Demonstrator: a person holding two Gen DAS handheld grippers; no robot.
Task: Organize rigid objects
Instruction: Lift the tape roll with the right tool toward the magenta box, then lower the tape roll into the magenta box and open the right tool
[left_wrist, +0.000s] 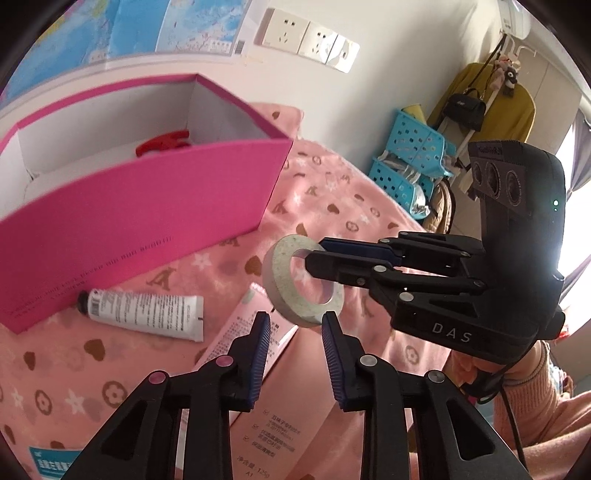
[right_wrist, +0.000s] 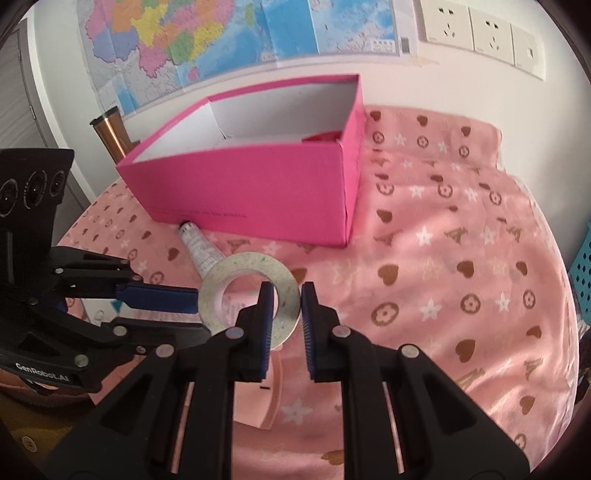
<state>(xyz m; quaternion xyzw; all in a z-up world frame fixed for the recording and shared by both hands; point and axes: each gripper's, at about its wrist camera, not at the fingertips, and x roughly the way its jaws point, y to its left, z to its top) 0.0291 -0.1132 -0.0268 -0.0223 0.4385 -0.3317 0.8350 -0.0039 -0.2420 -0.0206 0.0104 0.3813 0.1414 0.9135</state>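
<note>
Right tool (right_wrist: 287, 295) pinches the tape roll (right_wrist: 248, 291) above the pink blanket (right_wrist: 461, 266); left tool (left_wrist: 295, 319) gapes empty. Behind, a pink box (right_wrist: 258, 192) sits below the wall map (right_wrist: 192, 37).

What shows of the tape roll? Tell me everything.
The tape roll is a pale, speckled ring with a wide round hole, papery-looking. It hangs tilted above the blanket, its wall clamped by the right claw: one finger through the hole, one outside. The open left claw is close by; contact unclear.
</note>
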